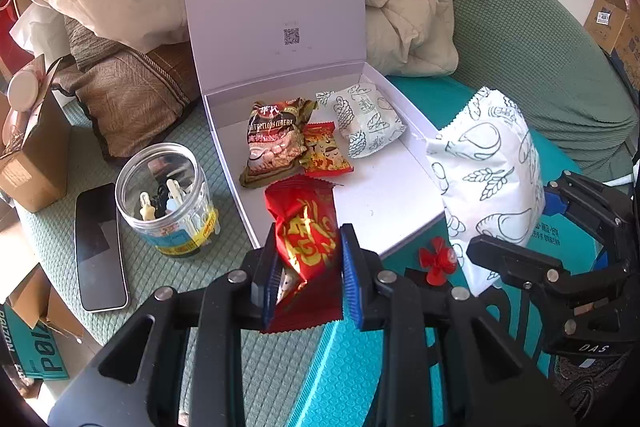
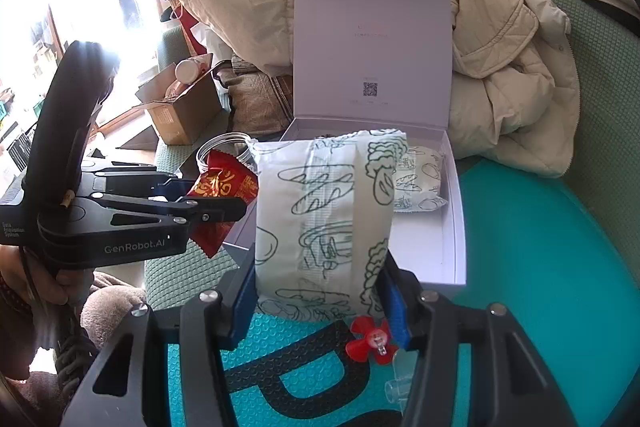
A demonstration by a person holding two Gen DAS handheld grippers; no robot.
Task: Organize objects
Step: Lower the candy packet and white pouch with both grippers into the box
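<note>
left gripper (image 1: pixel 308 275) pinches red snack packet (image 1: pixel 308 231), lower end hidden | right gripper (image 2: pixel 320 291) pinches white bread pack (image 2: pixel 320 219), blocks white box (image 2: pixel 456 227) interior

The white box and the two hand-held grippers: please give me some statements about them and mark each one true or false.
1. The white box has its lid open. True.
2. The left hand-held gripper holds a glass jar. False: it is shut on the red packet; the clear jar stands beside the box on the green cover.
3. The right hand-held gripper holds a white packet with line drawings. True.
4. The box is empty. False: a brown cereal packet, a small red-yellow packet and another white printed packet lie inside.
5. A phone lies inside the box. False: it lies outside, left of the jar.
</note>
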